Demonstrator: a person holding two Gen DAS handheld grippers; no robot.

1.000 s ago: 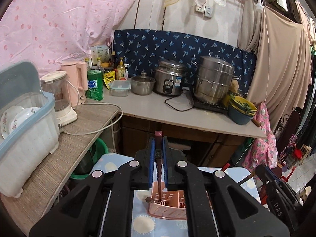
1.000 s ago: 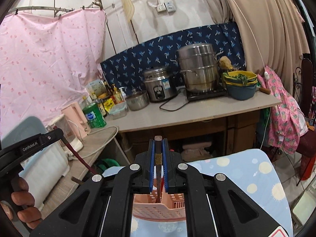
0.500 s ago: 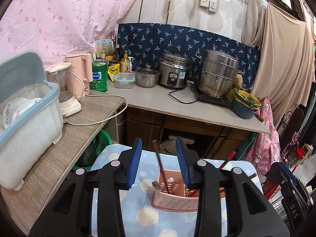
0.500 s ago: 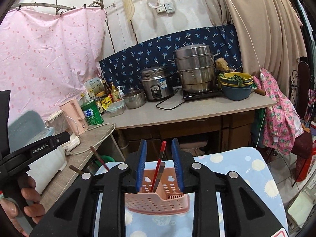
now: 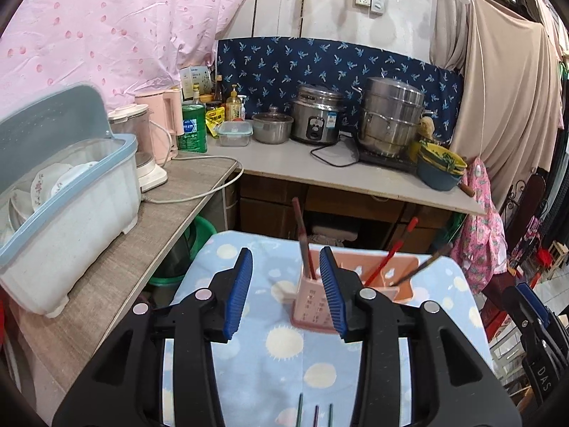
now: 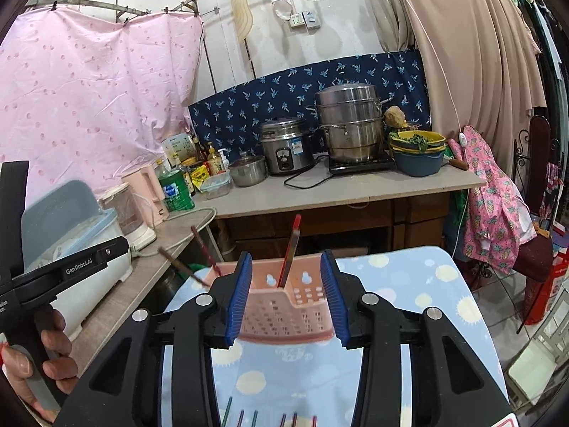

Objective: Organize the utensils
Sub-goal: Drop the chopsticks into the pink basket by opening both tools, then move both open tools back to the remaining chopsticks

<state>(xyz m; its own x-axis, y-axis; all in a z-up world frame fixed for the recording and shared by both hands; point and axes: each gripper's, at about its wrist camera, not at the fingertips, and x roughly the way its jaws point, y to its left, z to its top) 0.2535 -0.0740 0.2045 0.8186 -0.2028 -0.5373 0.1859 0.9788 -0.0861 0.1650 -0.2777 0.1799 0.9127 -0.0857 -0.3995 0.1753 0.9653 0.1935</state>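
I find both grippers, left gripper [image 5: 286, 293] and right gripper [image 6: 284, 297], released and empty; remaining chopsticks [image 6: 270, 418] lie at six o'clock, lengthwise toward the holder [image 6: 284, 306], nearer right.

A home kitchen: rice cooker [image 5: 317, 114], steamer pot [image 5: 391, 121], dish rack [image 5: 67, 192].

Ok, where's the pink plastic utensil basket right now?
The pink plastic utensil basket stands on the blue dotted tablecloth, framed by the open right gripper in its view, chopsticks standing inside.
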